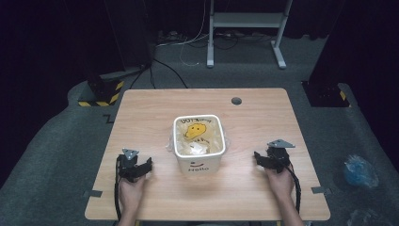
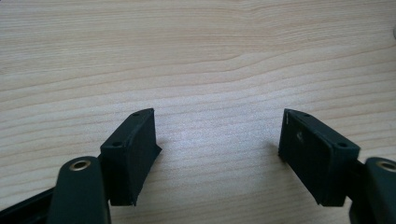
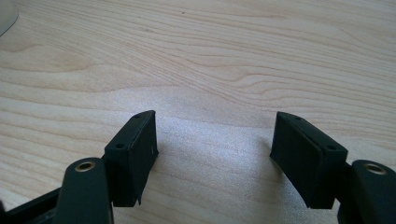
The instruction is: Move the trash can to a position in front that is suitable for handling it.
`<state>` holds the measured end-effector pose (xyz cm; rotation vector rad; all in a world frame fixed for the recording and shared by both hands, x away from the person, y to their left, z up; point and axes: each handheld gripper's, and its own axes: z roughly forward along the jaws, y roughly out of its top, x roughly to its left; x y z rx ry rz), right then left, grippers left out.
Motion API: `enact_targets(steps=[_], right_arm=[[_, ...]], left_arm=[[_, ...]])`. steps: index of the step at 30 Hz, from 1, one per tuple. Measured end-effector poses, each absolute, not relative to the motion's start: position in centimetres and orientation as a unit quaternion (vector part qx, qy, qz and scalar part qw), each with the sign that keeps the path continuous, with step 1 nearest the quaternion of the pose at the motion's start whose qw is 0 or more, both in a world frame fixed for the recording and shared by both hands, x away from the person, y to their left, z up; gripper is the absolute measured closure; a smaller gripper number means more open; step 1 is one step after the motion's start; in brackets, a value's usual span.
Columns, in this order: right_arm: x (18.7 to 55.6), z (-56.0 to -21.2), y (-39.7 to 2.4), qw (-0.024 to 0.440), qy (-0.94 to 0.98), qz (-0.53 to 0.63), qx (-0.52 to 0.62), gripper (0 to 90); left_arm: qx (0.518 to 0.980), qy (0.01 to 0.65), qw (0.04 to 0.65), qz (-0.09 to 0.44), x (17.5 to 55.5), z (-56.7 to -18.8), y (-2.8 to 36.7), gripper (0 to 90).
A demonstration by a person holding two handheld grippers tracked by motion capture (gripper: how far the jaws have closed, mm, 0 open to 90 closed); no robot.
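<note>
Wooden table (image 1: 141, 117) carries our white bin (image 1: 199, 162) at its centre, plastic liner (image 1: 225, 136) inside. Our left gripper (image 1: 141, 165) rests at eight o'clock, right gripper (image 1: 263, 159) at three, both open and empty. Pinching the thin liner badly could tear it or tip the bin.

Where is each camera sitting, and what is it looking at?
High view: sits above the person's side, looks forward and down on the wooden table and white bin; both hands show, with the left gripper and right gripper.
Left gripper view: rides the left gripper, looks at bare tabletop past its open jaws.
Right gripper view: rides the right gripper, same look, open jaws.
Shared: both gripper views show wood grain between two black jaws.
</note>
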<state>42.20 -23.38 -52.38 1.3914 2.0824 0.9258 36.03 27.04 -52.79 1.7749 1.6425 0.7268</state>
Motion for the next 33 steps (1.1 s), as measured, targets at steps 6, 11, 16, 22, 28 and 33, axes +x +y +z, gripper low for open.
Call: enact_targets(steps=[6,11,16,22,28,33], right_arm=[[42.2,-52.4,-23.3,0.234,0.756,0.337,0.51,31.4],[42.2,-52.3,-22.1,0.225,0.75,0.336,0.523,26.9],[42.2,-52.0,-19.7,0.213,0.758,0.35,0.507,28.6],[41.9,-52.3,-17.3,0.195,0.773,0.359,0.486,28.6],[41.7,-52.4,-15.7,0.182,0.778,0.37,0.473,28.2],[41.5,-52.4,-14.9,0.181,0.783,0.373,0.463,27.9]], left_arm=[[0.661,0.631,0.299,0.275,36.2,-52.8,26.6,23.2],[0.639,0.651,0.316,0.258,36.7,-52.5,25.6,23.8],[0.636,0.652,0.332,0.245,37.0,-52.5,24.3,23.4],[0.646,0.635,0.353,0.235,37.2,-52.2,22.5,22.3],[0.654,0.628,0.357,0.225,37.5,-52.5,21.1,21.5],[0.653,0.626,0.364,0.222,37.6,-52.6,20.6,21.6]])
